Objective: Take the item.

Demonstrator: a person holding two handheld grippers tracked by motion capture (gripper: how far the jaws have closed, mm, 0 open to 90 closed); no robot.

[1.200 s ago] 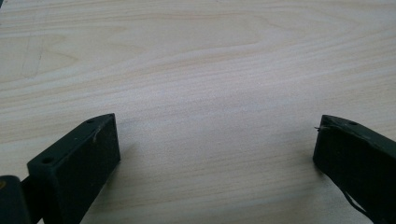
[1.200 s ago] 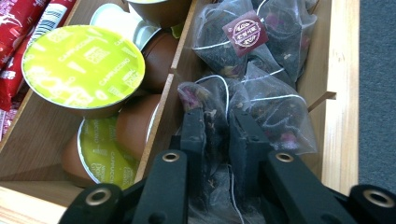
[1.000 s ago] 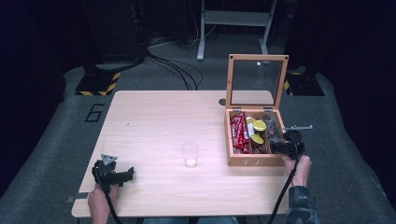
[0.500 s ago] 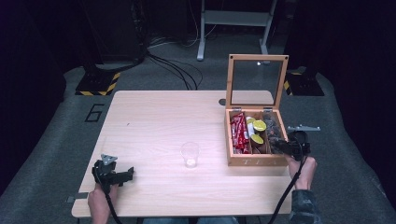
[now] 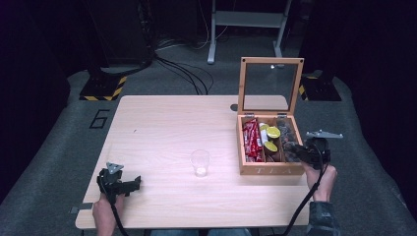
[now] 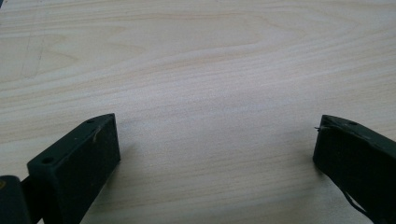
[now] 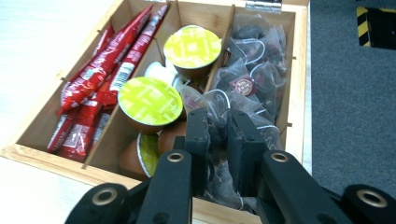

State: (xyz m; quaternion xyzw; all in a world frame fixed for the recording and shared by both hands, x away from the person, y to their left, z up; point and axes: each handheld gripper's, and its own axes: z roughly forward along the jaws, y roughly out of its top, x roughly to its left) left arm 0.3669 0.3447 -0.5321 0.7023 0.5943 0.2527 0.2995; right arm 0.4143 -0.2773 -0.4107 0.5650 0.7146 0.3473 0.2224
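A wooden tea box (image 5: 244,142) (image 7: 56,161) stands open at the table's right, its glass lid upright. It holds red sachets (image 7: 95,79), green-lidded capsules (image 7: 149,100) and clear tea bags (image 7: 254,70). My right gripper (image 5: 296,153) (image 7: 218,135) is over the box's right compartment, its jaws shut on a clear tea bag (image 7: 215,140). A clear plastic cup (image 5: 200,162) stands mid-table. My left gripper (image 5: 129,185) (image 6: 217,144) rests at the near left corner, open, with bare wood between its jaws.
The light wooden table (image 5: 167,128) lies on grey floor. Black cables (image 5: 182,71) and a metal stand (image 5: 246,19) are beyond the far edge. A hazard-striped base (image 5: 103,88) sits at the back left.
My right gripper has drawn back slightly toward the box's near right corner. The left gripper has not moved.
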